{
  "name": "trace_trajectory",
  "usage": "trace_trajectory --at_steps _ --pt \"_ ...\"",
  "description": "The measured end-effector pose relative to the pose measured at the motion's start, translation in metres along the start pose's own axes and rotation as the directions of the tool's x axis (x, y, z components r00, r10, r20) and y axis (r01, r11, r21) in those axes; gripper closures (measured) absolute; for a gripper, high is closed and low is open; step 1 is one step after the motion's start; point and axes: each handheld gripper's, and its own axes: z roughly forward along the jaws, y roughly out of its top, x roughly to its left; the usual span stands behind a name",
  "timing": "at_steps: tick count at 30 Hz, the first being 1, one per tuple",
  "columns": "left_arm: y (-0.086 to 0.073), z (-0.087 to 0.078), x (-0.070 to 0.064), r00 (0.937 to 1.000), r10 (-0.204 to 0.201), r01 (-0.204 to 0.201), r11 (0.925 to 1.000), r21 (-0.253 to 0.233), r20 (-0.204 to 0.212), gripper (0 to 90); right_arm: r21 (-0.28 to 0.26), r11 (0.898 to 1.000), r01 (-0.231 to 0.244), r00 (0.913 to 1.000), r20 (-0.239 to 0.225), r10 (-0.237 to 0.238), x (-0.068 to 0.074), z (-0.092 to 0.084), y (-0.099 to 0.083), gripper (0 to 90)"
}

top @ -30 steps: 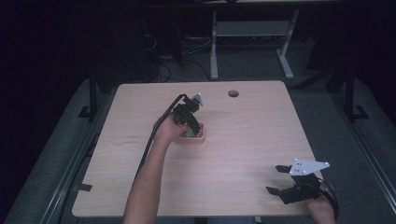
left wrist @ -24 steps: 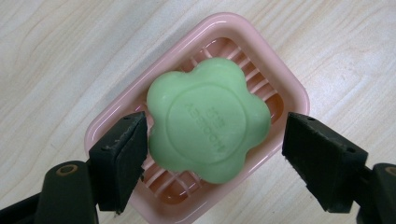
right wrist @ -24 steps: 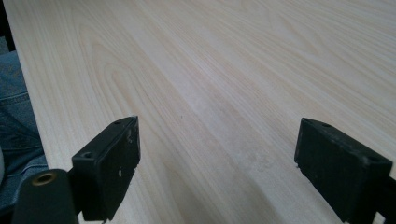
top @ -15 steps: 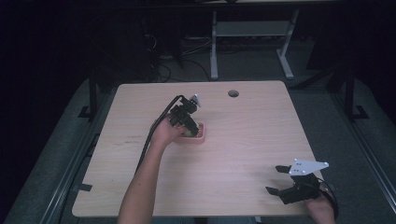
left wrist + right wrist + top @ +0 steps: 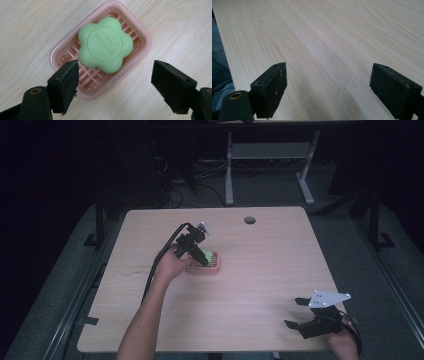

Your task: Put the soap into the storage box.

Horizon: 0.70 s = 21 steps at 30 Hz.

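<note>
Our left gripper (image 5: 113, 82) hovers with jaws wide apart over the green soap (image 5: 105, 44), which lies in the pink dish (image 5: 142, 37) near the worktop (image 5: 260, 270) centre. Our right gripper (image 5: 299, 312), jaws also apart, rests at five o'clock.

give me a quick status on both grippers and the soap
Left gripper open above the pink soap dish. Green soap lies in dish, untouched. Right gripper open over bare table. Nothing in the way.

dark room; grey carpet (image 5: 350, 235), white-legged frame (image 5: 270, 155) behind wooden table (image 5: 280, 265).
</note>
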Motion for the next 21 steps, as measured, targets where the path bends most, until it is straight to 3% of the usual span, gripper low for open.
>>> trace_trajectory --at_steps 14,21 --pt "-0.019 -0.008 -0.004 0.9998 0.015 -0.015 0.9998 -0.015 0.011 21.1 0.018 1.0 -0.015 0.9999 0.009 0.015 0.0 0.001 -0.002 13.8" --pt "-0.029 -0.017 -0.009 0.9996 0.025 -0.025 0.9984 -0.05 0.014 21.1 0.017 1.0 -0.024 0.9997 0.011 0.024 -0.003 0.001 -0.004 13.8"
